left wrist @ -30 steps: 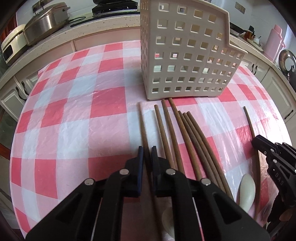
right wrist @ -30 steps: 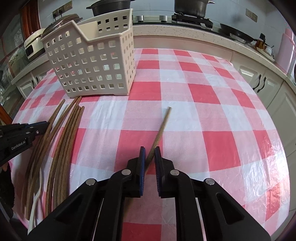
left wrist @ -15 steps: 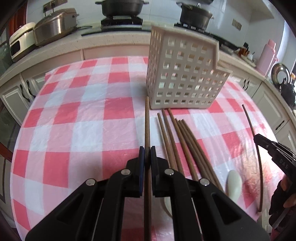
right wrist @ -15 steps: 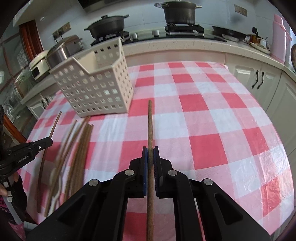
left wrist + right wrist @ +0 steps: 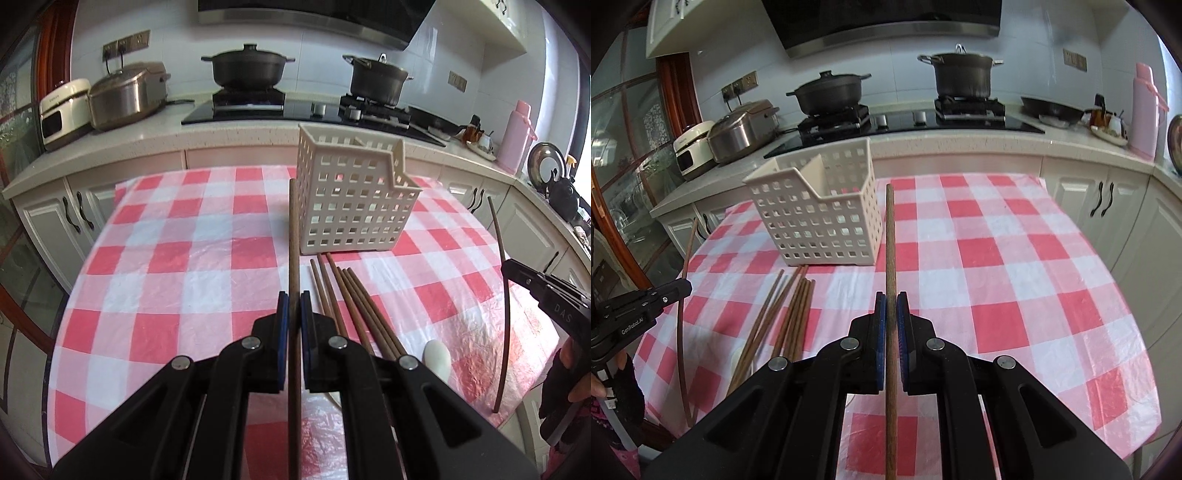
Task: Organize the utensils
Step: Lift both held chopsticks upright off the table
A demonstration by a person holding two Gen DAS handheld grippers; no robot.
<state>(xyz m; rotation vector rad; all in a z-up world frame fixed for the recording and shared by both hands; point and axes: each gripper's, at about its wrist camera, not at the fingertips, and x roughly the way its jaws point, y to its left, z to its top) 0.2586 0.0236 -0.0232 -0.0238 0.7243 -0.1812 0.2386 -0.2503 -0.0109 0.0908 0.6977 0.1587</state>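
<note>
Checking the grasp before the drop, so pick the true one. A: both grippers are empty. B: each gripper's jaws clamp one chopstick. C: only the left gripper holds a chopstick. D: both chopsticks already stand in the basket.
B: the left gripper is clamped on a chopstick, the right gripper on another chopstick; the basket holds none.

The chopsticks (image 5: 352, 310) looked like matt brown wood, the basket (image 5: 354, 206) matt cream plastic, and the desk's checked cover (image 5: 177, 258) a crinkled, glossy plastic sheet.
</note>
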